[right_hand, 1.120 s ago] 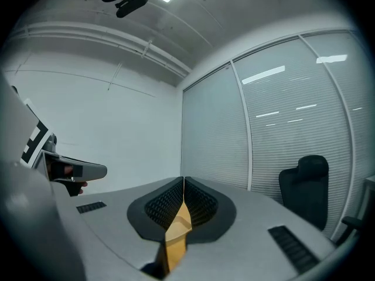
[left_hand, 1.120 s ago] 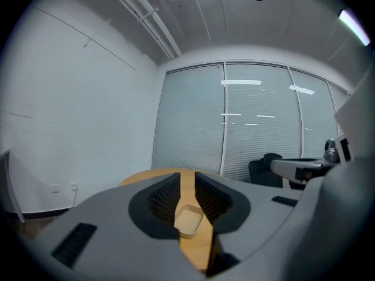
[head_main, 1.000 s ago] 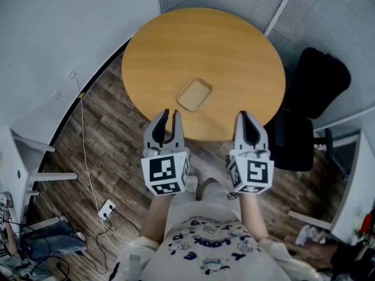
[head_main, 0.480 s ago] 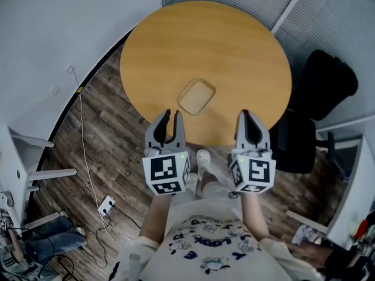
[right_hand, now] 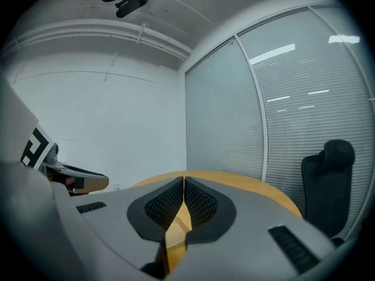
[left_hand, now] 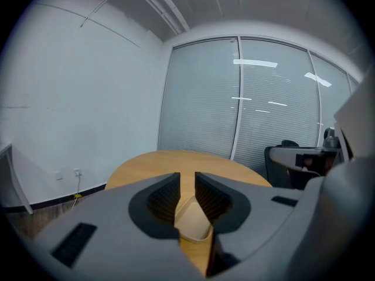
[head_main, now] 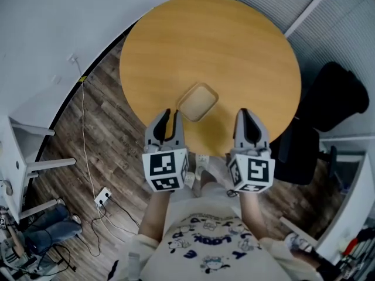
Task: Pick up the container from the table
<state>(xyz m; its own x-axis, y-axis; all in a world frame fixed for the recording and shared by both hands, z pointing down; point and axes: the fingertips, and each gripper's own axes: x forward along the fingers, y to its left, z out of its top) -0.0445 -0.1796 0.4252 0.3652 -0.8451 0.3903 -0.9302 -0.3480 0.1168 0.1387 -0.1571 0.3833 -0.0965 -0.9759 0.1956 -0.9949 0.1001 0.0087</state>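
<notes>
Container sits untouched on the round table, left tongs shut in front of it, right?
No: the left tongs are open, jaws apart, per the left gripper view. The container does sit untouched on the round table.

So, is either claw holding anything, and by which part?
Nothing is held. The container lies on the table, beyond the left claw and right claw.

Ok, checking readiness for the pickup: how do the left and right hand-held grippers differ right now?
The left hand-held gripper has its jaws apart; the right hand-held gripper has them together. The left points at the container; the right points beside it. Both are empty.
</notes>
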